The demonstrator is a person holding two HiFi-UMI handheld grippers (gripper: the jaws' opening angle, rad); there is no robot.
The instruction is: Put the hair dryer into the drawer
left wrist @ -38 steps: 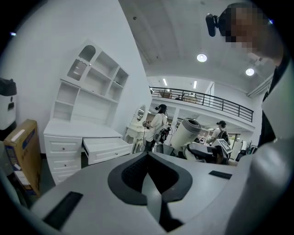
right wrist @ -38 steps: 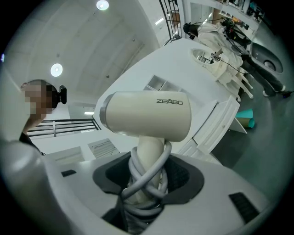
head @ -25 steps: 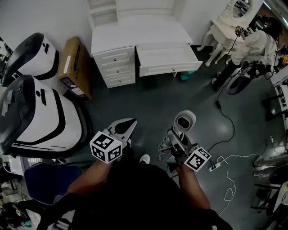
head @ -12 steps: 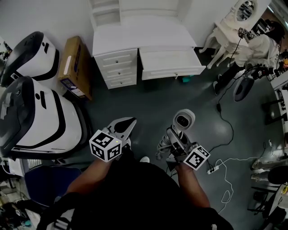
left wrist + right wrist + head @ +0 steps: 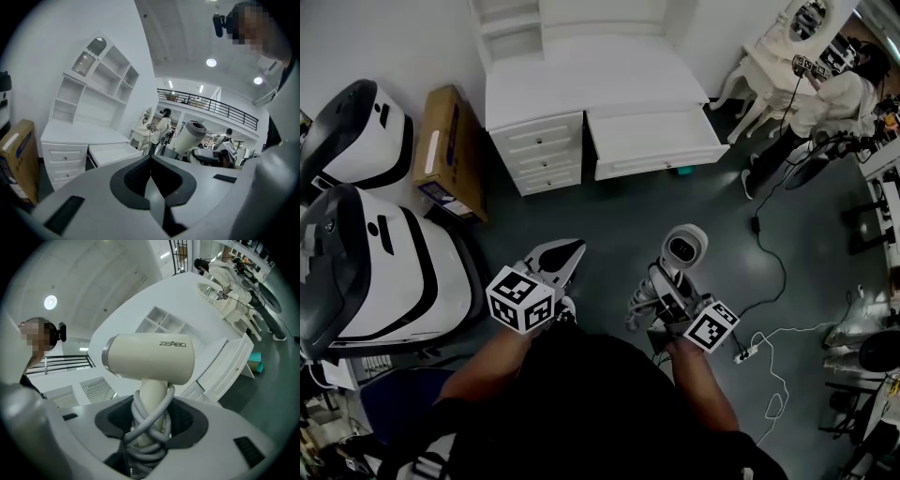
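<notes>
Right gripper view: right tongs clamp hair dryer; left tongs closed.

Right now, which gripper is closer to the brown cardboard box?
Left. The left gripper hangs nearer the cardboard box, apart from it; the right gripper, shut on the hair dryer, is farther across.
</notes>
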